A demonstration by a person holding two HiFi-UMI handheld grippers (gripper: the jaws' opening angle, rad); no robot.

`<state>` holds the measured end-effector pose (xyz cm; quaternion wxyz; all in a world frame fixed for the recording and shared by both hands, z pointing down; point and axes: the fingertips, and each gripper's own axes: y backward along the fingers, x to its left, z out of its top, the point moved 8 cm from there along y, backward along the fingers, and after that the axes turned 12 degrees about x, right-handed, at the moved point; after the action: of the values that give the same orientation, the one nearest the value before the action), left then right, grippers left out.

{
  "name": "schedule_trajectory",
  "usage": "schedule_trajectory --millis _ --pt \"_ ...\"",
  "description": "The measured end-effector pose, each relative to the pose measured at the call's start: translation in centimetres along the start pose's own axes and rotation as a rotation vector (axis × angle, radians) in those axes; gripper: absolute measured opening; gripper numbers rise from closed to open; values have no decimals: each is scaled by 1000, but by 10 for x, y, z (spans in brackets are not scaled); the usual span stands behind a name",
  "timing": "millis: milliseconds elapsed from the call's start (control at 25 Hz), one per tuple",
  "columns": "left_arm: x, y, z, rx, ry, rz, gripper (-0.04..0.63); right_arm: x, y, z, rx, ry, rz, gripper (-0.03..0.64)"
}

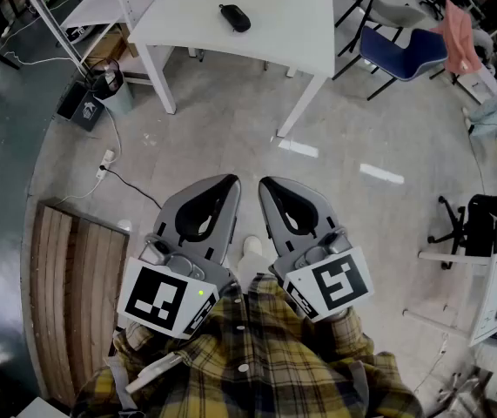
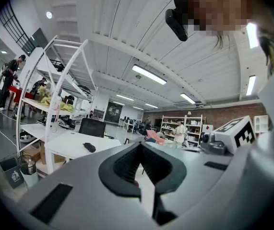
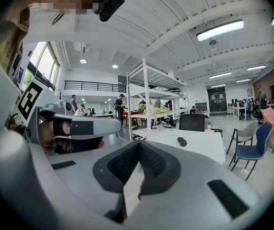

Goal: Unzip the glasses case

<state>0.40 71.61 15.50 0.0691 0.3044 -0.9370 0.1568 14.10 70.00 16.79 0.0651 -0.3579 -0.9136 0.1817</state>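
The black glasses case [image 1: 234, 17] lies zipped on the white table [image 1: 274, 11] at the top of the head view, far from both grippers. It shows small in the left gripper view [image 2: 89, 147] and the right gripper view [image 3: 181, 141]. I hold the left gripper [image 1: 229, 181] and the right gripper [image 1: 266, 184] side by side close to my body, over the floor, pointing toward the table. Each one's jaws meet at the tips, left gripper [image 2: 139, 143] and right gripper [image 3: 138, 143], with nothing between them.
A blue chair [image 1: 400, 55] and a chair with pink cloth [image 1: 461, 37] stand right of the table. A metal shelving rack [image 1: 74, 7] and a bin [image 1: 109, 81] are to its left. A wooden pallet [image 1: 74, 294] lies at my left.
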Motion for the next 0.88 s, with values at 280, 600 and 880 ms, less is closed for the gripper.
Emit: schedule_trajectory --millis 280,600,880 --pt "-11 2 -4 2 -19 12 5 -2 12 -5 -12 -8 3 -2" --pt "-31 -13 0 -20 -22 45 5 -19 26 -8 -27 2 33 -2" --pt "-43 -42 4 -42 3 109 5 -51 28 -9 -21 26 100 -2"
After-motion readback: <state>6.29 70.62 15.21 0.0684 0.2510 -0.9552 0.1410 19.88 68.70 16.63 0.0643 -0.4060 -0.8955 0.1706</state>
